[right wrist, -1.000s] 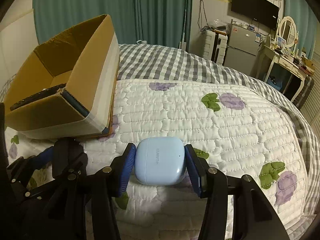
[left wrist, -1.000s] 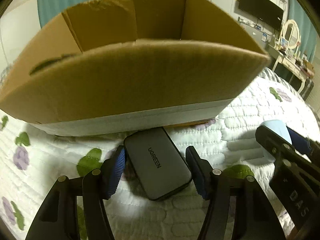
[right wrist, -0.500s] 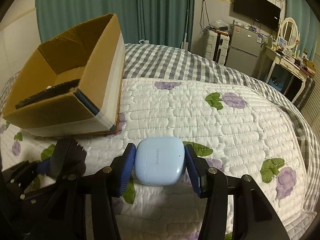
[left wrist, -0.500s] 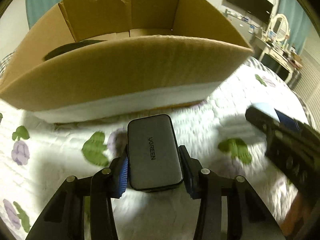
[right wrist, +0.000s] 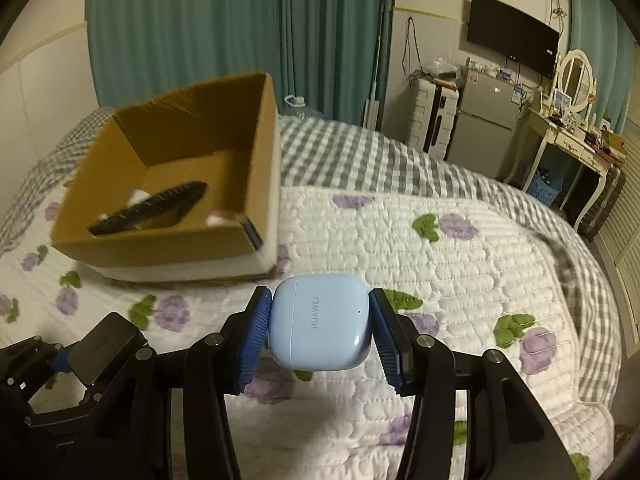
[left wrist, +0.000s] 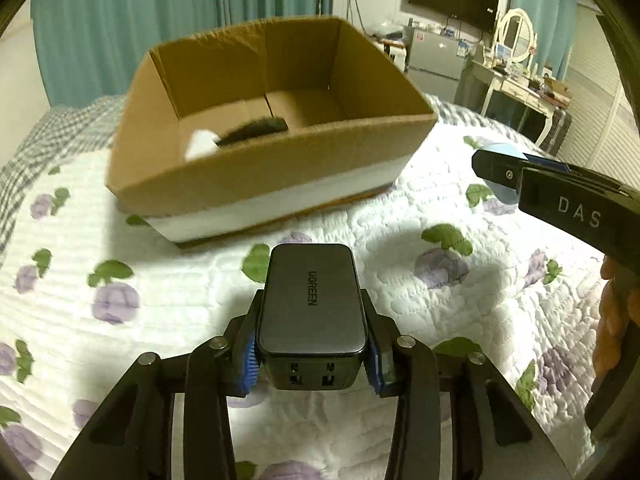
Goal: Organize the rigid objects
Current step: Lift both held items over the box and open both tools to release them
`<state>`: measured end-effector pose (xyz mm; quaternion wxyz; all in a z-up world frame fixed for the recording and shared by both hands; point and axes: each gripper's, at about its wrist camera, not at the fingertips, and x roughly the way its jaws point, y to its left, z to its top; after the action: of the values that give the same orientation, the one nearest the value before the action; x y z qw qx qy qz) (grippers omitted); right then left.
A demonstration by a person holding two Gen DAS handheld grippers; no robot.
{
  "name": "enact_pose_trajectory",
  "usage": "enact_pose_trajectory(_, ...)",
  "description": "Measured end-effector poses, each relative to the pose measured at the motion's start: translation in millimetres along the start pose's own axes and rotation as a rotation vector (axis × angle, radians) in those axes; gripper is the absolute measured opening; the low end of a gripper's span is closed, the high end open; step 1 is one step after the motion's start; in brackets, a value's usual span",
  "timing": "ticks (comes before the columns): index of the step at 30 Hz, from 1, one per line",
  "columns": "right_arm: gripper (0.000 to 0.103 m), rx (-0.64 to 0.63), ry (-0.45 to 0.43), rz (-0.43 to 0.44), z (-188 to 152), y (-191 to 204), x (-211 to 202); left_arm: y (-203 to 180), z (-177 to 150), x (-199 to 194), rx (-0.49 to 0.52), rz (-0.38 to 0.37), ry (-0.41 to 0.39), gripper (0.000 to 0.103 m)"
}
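On my left gripper (left wrist: 312, 350) the jaws have just been closing, and the blue pads now press both long sides of the grey charger (left wrist: 312, 304), which I hold clear of the bed's quilt (left wrist: 160, 320) with its port end facing my camera. My right gripper (right wrist: 320, 334) is clamped on the pale blue earbud case (right wrist: 320, 320), one pad on each side, and the case is also lifted off the quilt. The cardboard box (left wrist: 256, 176) sits open on the bed ahead of both grippers. Inside it I see a black remote (right wrist: 152, 208) lying slantwise on the floor of the box, with something white (left wrist: 200, 144) beside it that I cannot make out.
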<state>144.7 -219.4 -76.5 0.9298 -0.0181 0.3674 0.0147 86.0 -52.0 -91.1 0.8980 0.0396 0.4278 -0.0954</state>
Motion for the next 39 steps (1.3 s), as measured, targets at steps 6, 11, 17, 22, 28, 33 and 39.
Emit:
enact_pose_trajectory(6, 0.05, -0.035, -0.05, 0.007, 12.6, 19.0, -27.3, 8.0, 10.3, -25.9, -0.01, -0.023, -0.058, 0.041)
enact_pose_trajectory(11, 0.05, -0.055, -0.094, 0.019, 25.7, 33.7, -49.6, 19.6, 25.9, -52.7, -0.023, -0.02, -0.126, 0.041)
enact_pose_trajectory(17, 0.05, -0.075, -0.145, 0.054, 53.0, 45.6, -68.9, 36.8, 59.0, -78.0, -0.035, -0.021, -0.204, 0.041)
enact_pose_trajectory(22, 0.05, -0.132, -0.169, 0.053, 86.1, 59.3, -69.5, 53.8, 96.4, -77.6, -0.045, -0.006, -0.256, 0.041)
enact_pose_trajectory(28, 0.05, -0.183, -0.202, 0.047, 125.0, 73.7, -56.9, 70.8, 134.8, -43.8, -0.038, -0.015, -0.288, 0.041)
enact_pose_trajectory(33, 0.05, -0.224, -0.207, 0.041, 147.2, 84.3, -30.5, 80.1, 154.1, 6.2, -0.032, 0.0, -0.25, 0.041)
enact_pose_trajectory(39, 0.05, -0.249, -0.199, 0.055, 162.1, 91.3, 9.5, 82.0, 164.5, 45.9, 0.012, 0.013, -0.222, 0.041)
